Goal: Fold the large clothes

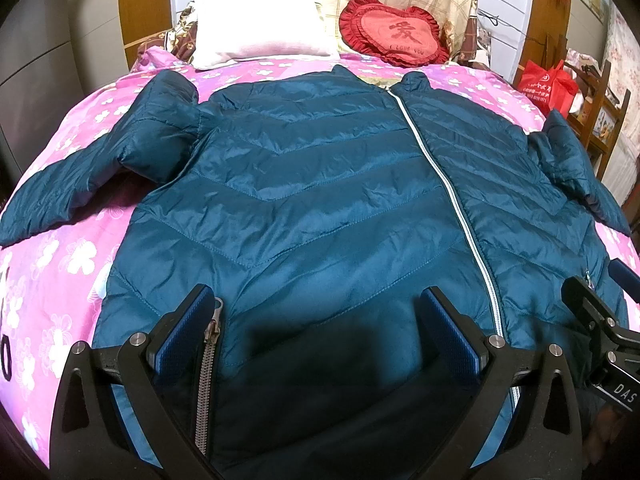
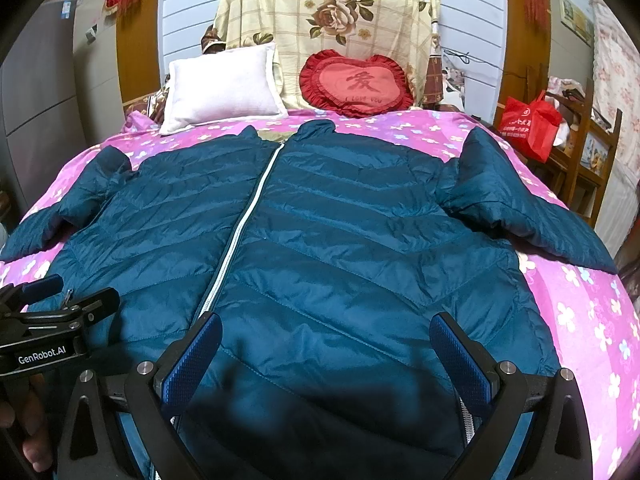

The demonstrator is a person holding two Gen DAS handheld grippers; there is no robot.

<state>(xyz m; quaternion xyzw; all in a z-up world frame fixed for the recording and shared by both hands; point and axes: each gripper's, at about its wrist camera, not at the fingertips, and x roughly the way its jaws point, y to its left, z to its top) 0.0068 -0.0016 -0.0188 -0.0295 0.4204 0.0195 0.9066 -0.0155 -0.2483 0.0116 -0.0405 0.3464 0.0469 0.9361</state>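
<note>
Bright, sharp, fisheye-warped, dark corners

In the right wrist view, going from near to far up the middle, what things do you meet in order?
Open right claw → teal quilted puffer jacket spread flat → pink flowered bedsheet → red heart-shaped frilled cushion → cream rose-print cloth on the headboard.

My left gripper [image 1: 320, 320] fills the bottom of its own view with its blue-padded fingers [image 1: 198, 312] spread wide. My right gripper [image 2: 326, 344] sits the same way, jaws wide apart, and a hand [image 2: 24, 420] shows at the lower left of its view.
</note>
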